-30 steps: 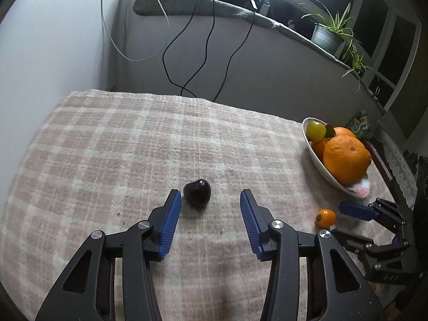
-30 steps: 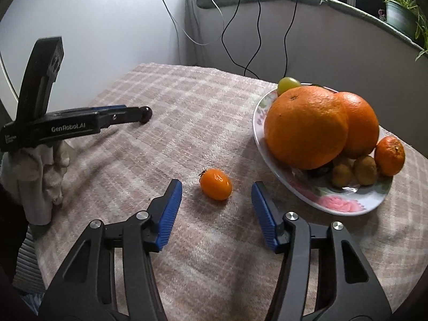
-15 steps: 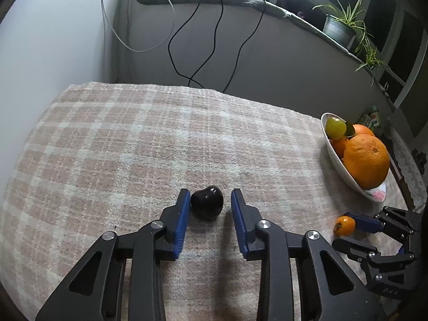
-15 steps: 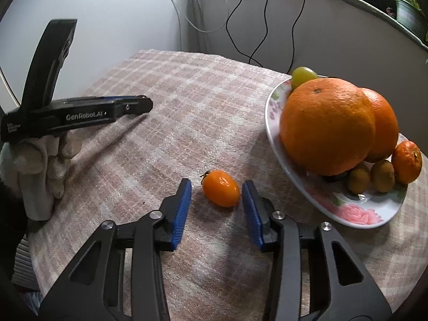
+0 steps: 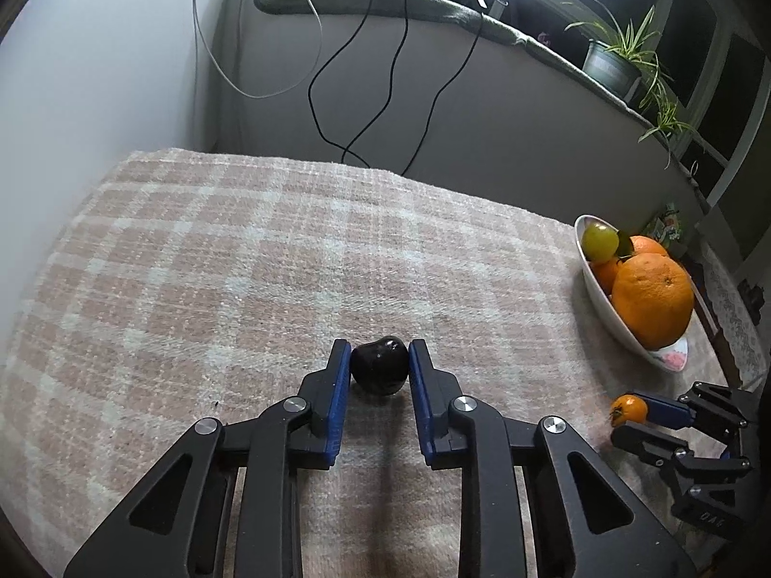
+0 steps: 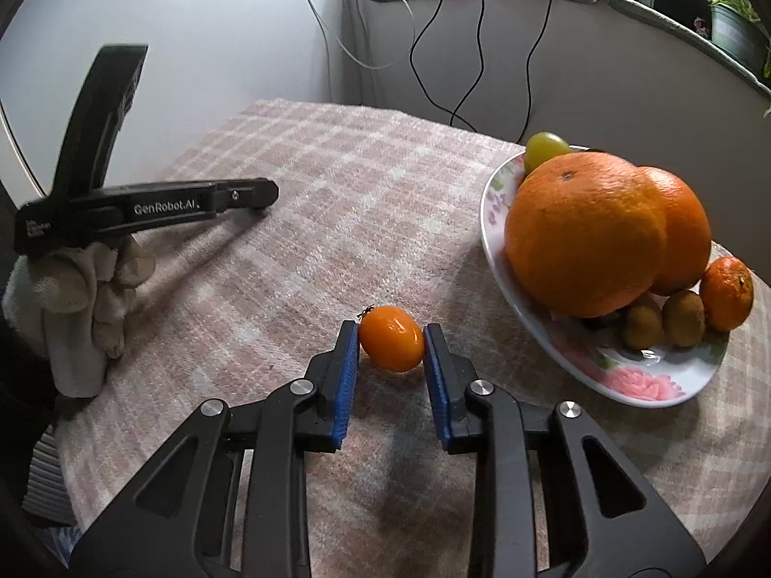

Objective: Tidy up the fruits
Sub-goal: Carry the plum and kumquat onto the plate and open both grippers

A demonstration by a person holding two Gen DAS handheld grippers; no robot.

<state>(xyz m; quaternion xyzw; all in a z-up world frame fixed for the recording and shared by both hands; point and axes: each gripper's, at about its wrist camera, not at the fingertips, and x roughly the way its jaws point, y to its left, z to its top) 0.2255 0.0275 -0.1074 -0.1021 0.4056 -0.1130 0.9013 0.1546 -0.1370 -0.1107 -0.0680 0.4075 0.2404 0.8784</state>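
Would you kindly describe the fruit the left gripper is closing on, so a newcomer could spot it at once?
Start at the checked tablecloth, well to the left of the white fruit plate. There the left gripper has its blue fingers pressed on a small dark fruit resting on the cloth. It is glossy and near black, unlike the small orange fruit and the plate's oranges.
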